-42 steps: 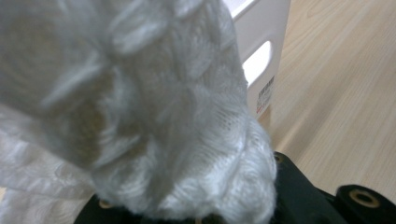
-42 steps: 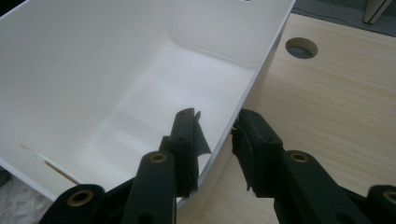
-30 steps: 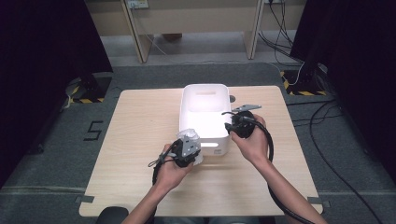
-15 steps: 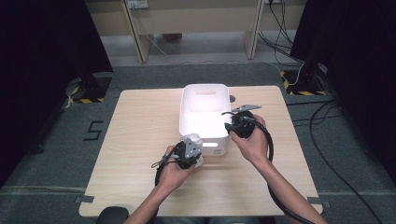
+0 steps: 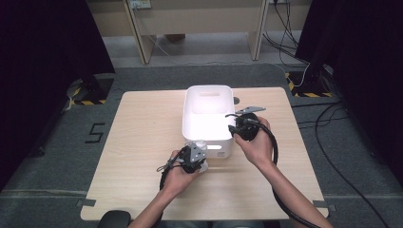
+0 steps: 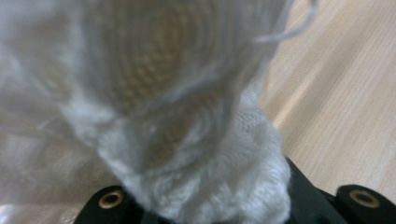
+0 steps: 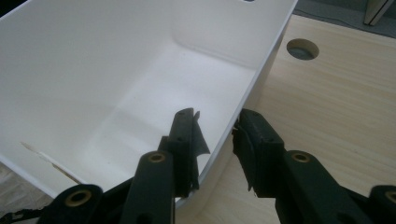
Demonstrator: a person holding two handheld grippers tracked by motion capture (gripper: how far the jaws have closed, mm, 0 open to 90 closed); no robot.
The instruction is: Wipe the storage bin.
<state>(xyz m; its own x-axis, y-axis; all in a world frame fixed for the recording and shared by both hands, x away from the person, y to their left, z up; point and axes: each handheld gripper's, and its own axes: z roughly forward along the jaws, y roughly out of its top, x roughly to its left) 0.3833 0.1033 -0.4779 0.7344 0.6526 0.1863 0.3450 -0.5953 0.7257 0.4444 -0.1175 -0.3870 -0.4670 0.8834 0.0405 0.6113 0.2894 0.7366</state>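
Clamping a fuzzy white knitted cloth (image 6: 187, 140), the left gripper (image 5: 196, 159) hovers over the pale wooden table (image 5: 142, 142) just before the white plastic bin (image 5: 209, 118). The right gripper (image 7: 215, 140) straddles that smooth, rounded-cornered bin's side wall, jaws partly open, one inside and one outside.

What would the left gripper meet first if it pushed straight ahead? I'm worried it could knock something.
Likely the near wall of the white bin. The left gripper, shut on a white knitted cloth, points at it from close by; depth is unclear.
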